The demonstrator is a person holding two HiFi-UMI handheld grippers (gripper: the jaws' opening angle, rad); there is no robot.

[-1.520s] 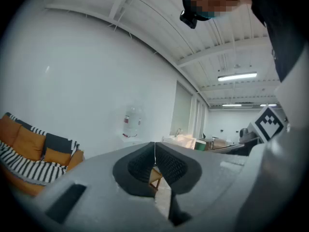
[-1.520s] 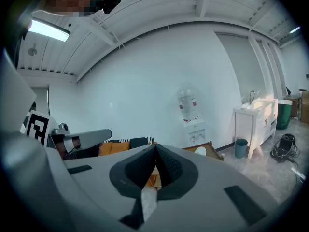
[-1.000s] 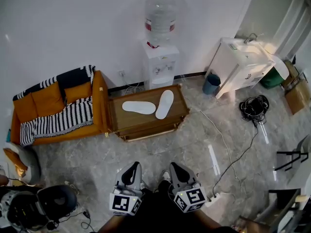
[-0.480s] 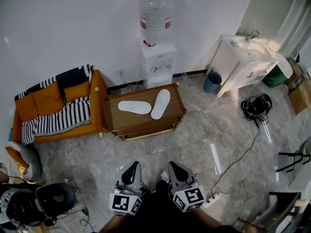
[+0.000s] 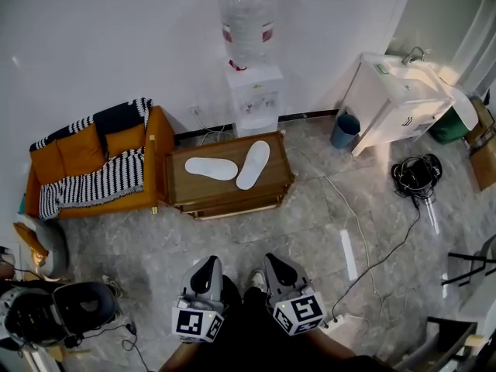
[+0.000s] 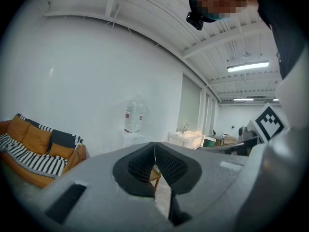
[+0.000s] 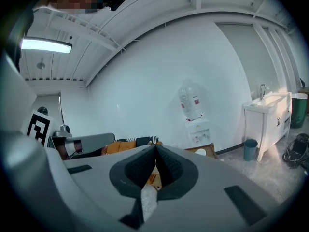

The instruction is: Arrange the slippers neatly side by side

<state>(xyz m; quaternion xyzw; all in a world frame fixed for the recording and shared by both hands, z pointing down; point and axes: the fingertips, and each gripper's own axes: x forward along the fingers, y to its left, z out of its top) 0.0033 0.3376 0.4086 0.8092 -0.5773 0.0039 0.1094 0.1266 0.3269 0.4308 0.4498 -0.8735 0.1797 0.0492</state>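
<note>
Two white slippers lie on a low wooden table (image 5: 273,186) across the room. One slipper (image 5: 205,168) lies crosswise, the other slipper (image 5: 253,163) slants beside it, their ends close together in a V. My left gripper (image 5: 206,267) and right gripper (image 5: 276,262) are held low near my body, far from the table, both shut with nothing between the jaws. In the left gripper view the jaws (image 6: 154,146) meet tip to tip; the right gripper (image 7: 155,148) stands likewise shut, and only a corner of the table (image 7: 208,150) shows past it.
An orange sofa (image 5: 93,169) with striped throws stands left of the table. A water dispenser (image 5: 253,91) stands behind it, a white sink cabinet (image 5: 399,99) to the right. Cables (image 5: 364,239) cross the marble floor; a black chair (image 5: 62,316) sits lower left.
The view has shifted slightly: table and slippers sit a little higher and to the left in the head view. Both grippers stay shut and low.
</note>
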